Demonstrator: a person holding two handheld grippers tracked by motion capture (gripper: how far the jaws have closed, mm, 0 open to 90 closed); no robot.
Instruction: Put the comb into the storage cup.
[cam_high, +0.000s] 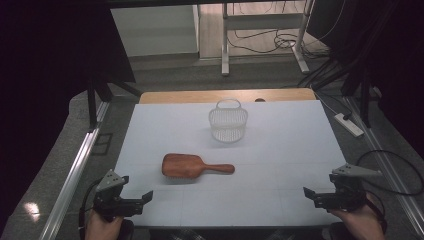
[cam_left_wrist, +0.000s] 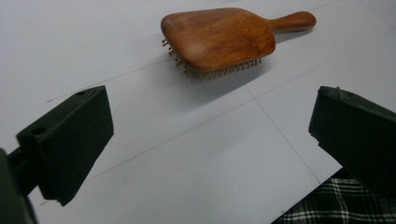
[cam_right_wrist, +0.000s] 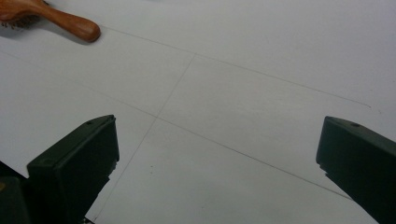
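Wooden hairbrush waits mid-desk

Wood-backed hairbrush (cam_high: 191, 166) lies bristles down, handle pointing to three o'clock, at about one o'clock from the left tool (cam_high: 135, 200), the nearer one. Right tool (cam_high: 316, 196) sits farther off. Both gape wide, holding nothing.

You are holding your left gripper (cam_high: 131, 199) low at the near left, its tip pointing inward toward the middle; your left hand (cam_high: 102, 224) is gripping it from below; its jaws are standing wide apart with nothing between them; your right gripper (cam_high: 320, 196) is sitting at the near right, its tip also pointing inward; your right hand (cam_high: 361, 220) is wrapping its handle; its jaws are likewise gaping wide and bare; both forearms are entering from the bottom edge
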